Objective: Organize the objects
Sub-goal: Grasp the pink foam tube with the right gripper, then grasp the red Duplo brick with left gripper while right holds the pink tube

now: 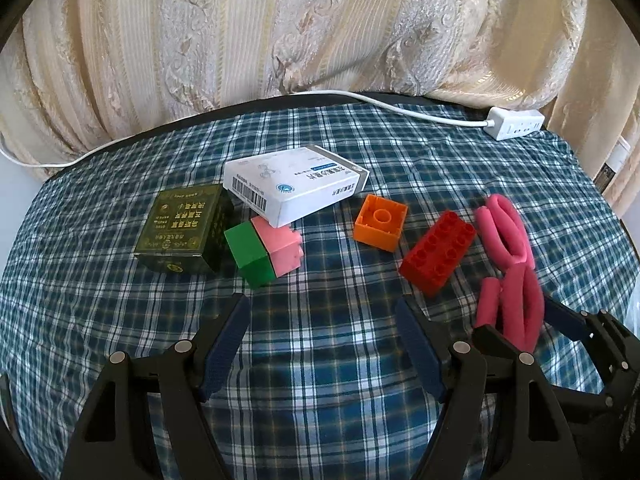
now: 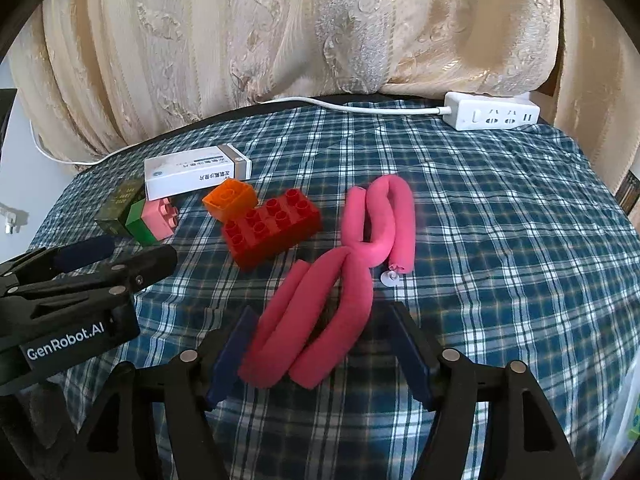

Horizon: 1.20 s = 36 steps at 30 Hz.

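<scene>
On the side of the left gripper, in the right wrist view, you can read "GenRobot.AI" in white letters on its black body. The white carton carries a barcode, a round blue logo and Chinese print that you cannot make out at this size. The dark green box bears gold Chinese characters on its top face, also too small for you to read.

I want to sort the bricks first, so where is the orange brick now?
The orange brick lies upside down near the middle of the checked cloth, between the white box and the red brick.
</scene>
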Tool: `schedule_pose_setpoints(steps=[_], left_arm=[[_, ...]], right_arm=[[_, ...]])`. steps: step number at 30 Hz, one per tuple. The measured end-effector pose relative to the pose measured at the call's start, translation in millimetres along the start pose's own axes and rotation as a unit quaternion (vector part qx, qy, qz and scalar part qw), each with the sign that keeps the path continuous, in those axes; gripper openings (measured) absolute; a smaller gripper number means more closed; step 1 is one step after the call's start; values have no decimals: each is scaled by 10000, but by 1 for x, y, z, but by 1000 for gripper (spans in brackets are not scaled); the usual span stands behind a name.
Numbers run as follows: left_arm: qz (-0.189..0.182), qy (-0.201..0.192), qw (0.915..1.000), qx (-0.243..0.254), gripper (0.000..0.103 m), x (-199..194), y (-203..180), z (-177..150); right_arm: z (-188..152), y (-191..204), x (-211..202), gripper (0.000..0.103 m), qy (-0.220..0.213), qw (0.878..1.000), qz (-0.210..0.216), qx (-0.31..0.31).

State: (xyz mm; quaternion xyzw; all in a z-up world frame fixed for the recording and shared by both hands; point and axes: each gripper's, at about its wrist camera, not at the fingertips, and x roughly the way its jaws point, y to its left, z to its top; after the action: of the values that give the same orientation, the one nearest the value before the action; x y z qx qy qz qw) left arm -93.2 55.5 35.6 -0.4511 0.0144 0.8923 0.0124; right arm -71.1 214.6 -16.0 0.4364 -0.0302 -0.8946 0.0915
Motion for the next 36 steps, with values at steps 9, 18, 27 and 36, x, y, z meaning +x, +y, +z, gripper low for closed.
schedule_pose_setpoints(steps=[9, 18, 27, 36], left_arm=[[27, 52, 10000, 7, 76, 5, -1, 2], [-10, 32, 9999, 115, 76, 5, -7, 6], [-401, 83, 9978, 530, 76, 15, -39, 10], [-627, 150, 9957, 672, 76, 28, -50, 20]], right_arm=[[-1, 1, 1, 68, -24, 10000, 86, -36], [-4, -5, -6, 52, -34, 9997, 242, 82], [-19, -30, -21, 47, -92, 9979, 341, 534], [-25, -41, -23, 48, -156, 9970, 357, 663]])
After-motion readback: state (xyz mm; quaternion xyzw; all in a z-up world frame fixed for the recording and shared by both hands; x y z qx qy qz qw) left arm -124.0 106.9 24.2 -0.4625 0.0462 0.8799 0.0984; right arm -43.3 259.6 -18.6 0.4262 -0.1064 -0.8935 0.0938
